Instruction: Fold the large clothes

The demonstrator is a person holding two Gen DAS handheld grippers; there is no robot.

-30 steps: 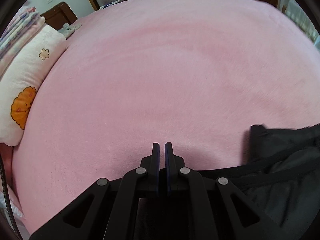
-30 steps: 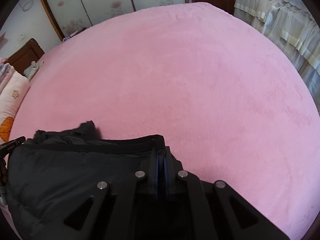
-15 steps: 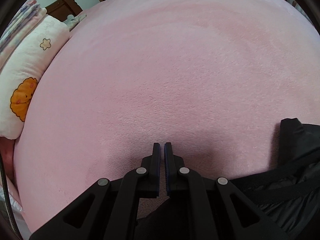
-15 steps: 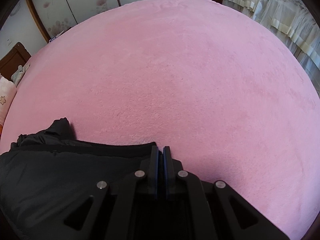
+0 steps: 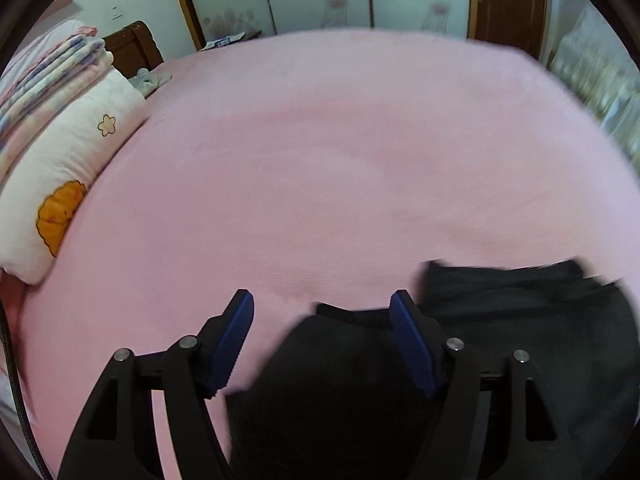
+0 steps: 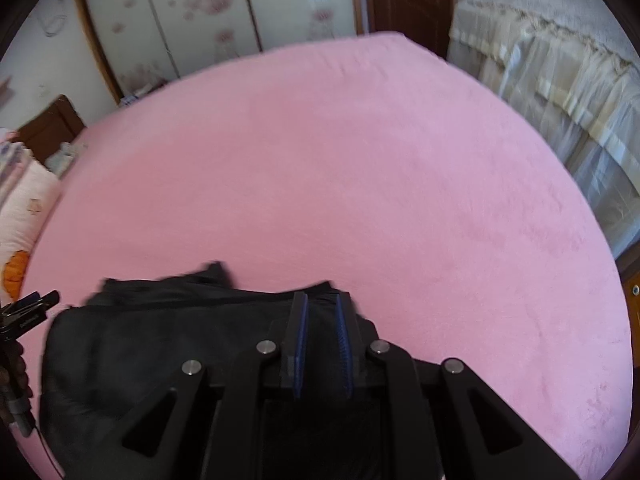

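Note:
A black garment [image 5: 520,340] lies bunched on the pink bed [image 5: 320,160], near its front edge. My left gripper [image 5: 322,300] hangs above the garment's left end. Its jaws are opening and stand wide, and no cloth touches the blue pads [image 5: 236,332]. In the right wrist view the same garment [image 6: 160,340] spreads to the left under my right gripper [image 6: 321,300]. Those jaws are opening too, with a narrow gap. Black cloth shows through the gap from below, and the pads do not press on it.
A white pillow [image 5: 72,168] with an orange print and folded blankets [image 5: 48,68] sit at the bed's left end. Wardrobe doors [image 6: 200,20] stand behind the bed. A cloth-draped piece of furniture [image 6: 560,80] is on the right. Most of the pink bed [image 6: 360,180] is bare.
Both grippers have risen away from the bed. The left jaws went from shut to wide open and the right jaws parted slightly. The black garment stays on the bed.

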